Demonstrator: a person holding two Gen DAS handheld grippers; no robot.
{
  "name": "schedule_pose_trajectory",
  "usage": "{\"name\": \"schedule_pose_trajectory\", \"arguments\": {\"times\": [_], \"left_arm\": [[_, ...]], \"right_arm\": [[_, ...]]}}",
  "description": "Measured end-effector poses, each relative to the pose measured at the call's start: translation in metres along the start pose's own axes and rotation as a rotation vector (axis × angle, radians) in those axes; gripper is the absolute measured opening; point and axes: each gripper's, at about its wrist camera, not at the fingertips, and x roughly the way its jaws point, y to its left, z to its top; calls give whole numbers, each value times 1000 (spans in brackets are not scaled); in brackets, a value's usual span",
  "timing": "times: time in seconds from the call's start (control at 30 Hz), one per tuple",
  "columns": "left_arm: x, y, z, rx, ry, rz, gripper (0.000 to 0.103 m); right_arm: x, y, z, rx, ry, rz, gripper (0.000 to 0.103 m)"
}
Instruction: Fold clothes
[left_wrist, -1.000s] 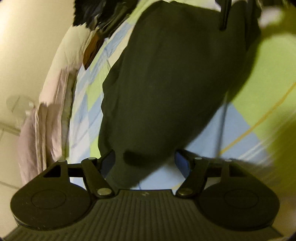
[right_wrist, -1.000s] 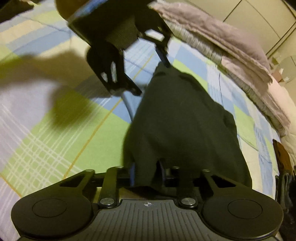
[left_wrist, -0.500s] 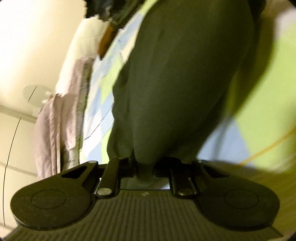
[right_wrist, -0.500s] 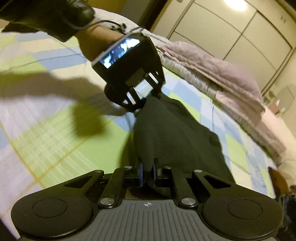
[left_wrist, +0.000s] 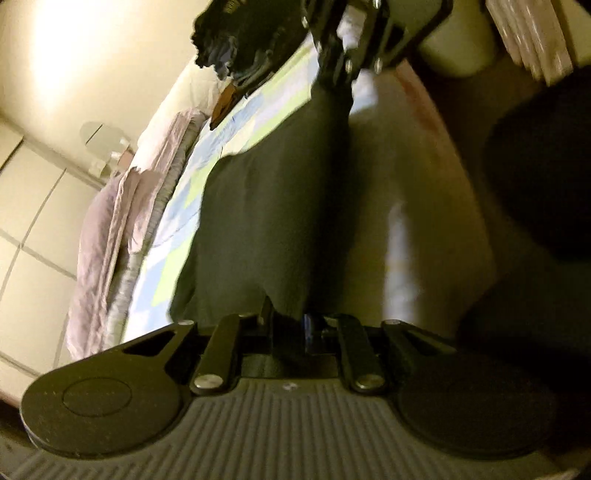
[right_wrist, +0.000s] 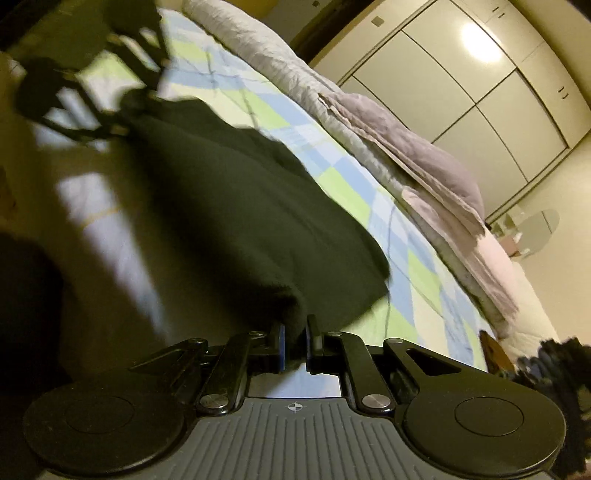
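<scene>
Pretty early in the fold I'd say: the left gripper (left_wrist: 288, 326) is pinching one corner of the dark garment (left_wrist: 266, 206), which stretches across to the right gripper (right_wrist: 295, 341), clamped on the other corner of that same edge. The cloth is lifted at the held edge and trails down onto the checked bedsheet (right_wrist: 399, 236), so nothing is doubled over yet. Laying it over itself, smoothing, and that dark clothes pile (left_wrist: 255, 40) all look left to do.

Ahead of the right gripper (right_wrist: 294, 345), the dark garment (right_wrist: 236, 206) spans the way to the left gripper (right_wrist: 122, 110). Rightward, open checkered bed (right_wrist: 417, 266) runs to a folded grey quilt (right_wrist: 417, 162); a dark clothes pile (right_wrist: 554, 373) sits at far right.
</scene>
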Motion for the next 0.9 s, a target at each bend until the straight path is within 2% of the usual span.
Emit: {"name": "schedule_pose_trajectory", "arguments": {"times": [0.17,0.33,0.47,0.57,0.63,0.7,0.83,0.87,0.9], "left_arm": [[-21,-10,5,-212,10,-29,14],[-52,25,-29,-558,-4,-86,19],[-66,61,-65,-800,-8,-72,34],[-61,92,-87,-944,-9,-62,41],[-53,113,-98,-1019,-13,-60,45],[-39,134,-103,-1072,-18,-48,58],[-9,163,-106,-1167,-58,-91,65],[1,168,-103,-1179,-59,-108,65],[9,172,-101,-1182,-58,-121,65]], "right_arm": [[-12,3,-24,39,52,-7,8],[-38,-8,-37,209,83,-31,8],[-53,-25,-50,341,90,-40,8],[-53,-39,-49,423,86,-26,9],[-50,-49,-42,490,73,-10,9],[-46,-61,-35,555,58,9,9],[-32,-84,-21,652,28,57,10],[-28,-90,-19,674,21,67,11],[-23,-97,-17,698,13,77,17]]}}
